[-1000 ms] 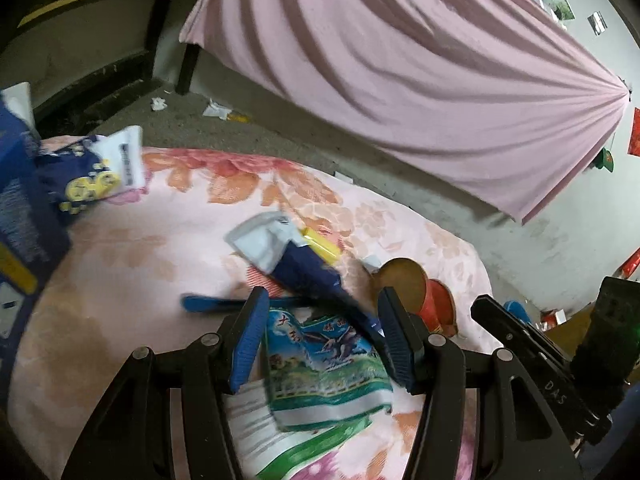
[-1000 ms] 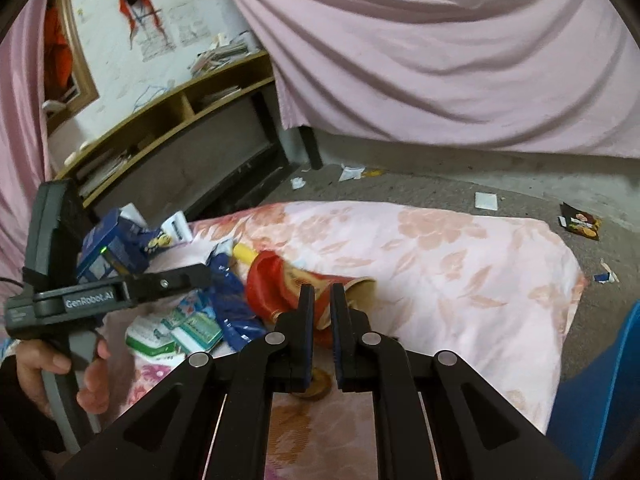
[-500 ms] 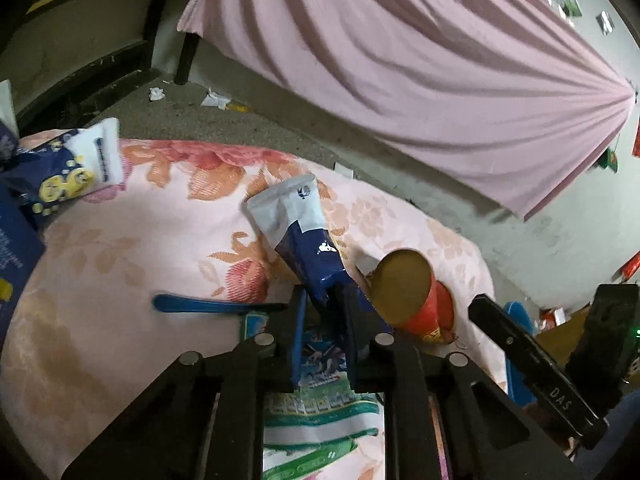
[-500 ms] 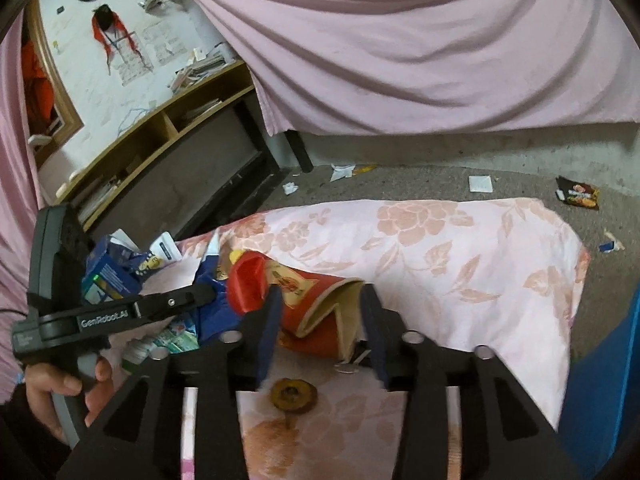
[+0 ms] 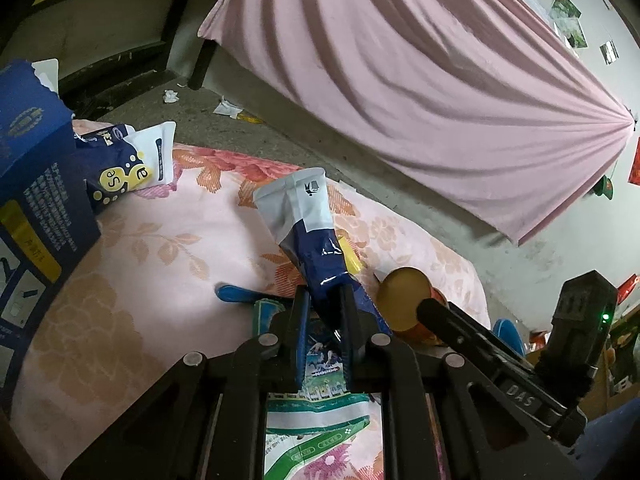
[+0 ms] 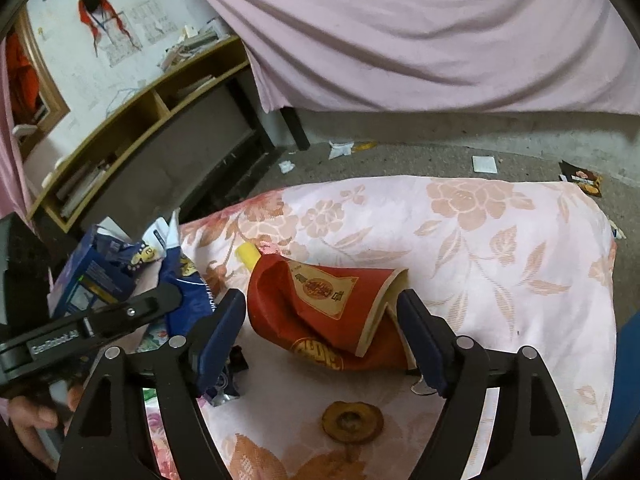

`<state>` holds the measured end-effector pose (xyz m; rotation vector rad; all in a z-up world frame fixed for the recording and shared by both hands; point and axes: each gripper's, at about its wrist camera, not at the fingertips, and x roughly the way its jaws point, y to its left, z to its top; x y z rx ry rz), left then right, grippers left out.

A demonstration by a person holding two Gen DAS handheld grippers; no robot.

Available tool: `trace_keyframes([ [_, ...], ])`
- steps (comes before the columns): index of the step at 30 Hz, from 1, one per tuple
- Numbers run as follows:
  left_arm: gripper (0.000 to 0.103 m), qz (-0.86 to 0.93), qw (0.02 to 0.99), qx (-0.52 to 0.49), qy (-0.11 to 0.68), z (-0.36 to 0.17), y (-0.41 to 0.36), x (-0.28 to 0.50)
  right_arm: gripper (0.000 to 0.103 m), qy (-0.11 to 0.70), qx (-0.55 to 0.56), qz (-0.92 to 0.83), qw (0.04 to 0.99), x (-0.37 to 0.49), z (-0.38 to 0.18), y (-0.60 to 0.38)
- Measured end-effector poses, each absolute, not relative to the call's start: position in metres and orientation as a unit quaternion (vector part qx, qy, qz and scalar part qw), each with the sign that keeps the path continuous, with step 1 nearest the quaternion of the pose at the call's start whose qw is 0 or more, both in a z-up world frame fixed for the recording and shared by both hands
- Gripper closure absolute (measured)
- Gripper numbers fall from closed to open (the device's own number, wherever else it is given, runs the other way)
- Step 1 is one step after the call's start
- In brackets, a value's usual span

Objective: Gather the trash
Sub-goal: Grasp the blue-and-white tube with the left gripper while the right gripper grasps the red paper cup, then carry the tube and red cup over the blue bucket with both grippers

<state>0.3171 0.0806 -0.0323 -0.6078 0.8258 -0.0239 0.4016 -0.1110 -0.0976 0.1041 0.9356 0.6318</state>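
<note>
The left gripper has just been closing and now pinches the lower end of the blue-and-white pouch, likely to lift it off the floral cloth. The right gripper, its jaws just opening, stands spread around the crushed red paper cup, apparently lining up a grasp.

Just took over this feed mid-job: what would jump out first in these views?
The left gripper is shut on the blue-and-white pouch, which sticks up over the floral cloth. The right gripper, whose jaws have just been opening, straddles the crushed red cup without pressing it. A blue box stands at far left.
</note>
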Motion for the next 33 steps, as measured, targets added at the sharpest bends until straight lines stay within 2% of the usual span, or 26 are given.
trace_keyframes([
  [11,0.093,-0.008,0.876,-0.286,0.388,-0.029,0.076,0.312,0.024,0.464,0.003,0.286,0.838,0.402,-0.107,-0.096],
  [21,0.094,-0.021,0.885,-0.275,0.374,-0.023,0.075,0.306,0.028,0.451,0.041,0.297,0.841,0.397,-0.103,-0.113],
  [30,0.096,-0.067,0.93,-0.212,0.294,0.009,0.029,0.279,0.028,0.293,0.072,0.31,0.901,0.34,-0.048,-0.169],
  [33,0.096,-0.087,0.945,-0.197,0.247,0.032,0.008,0.268,0.028,0.232,0.07,0.298,0.923,0.317,-0.025,-0.19],
])
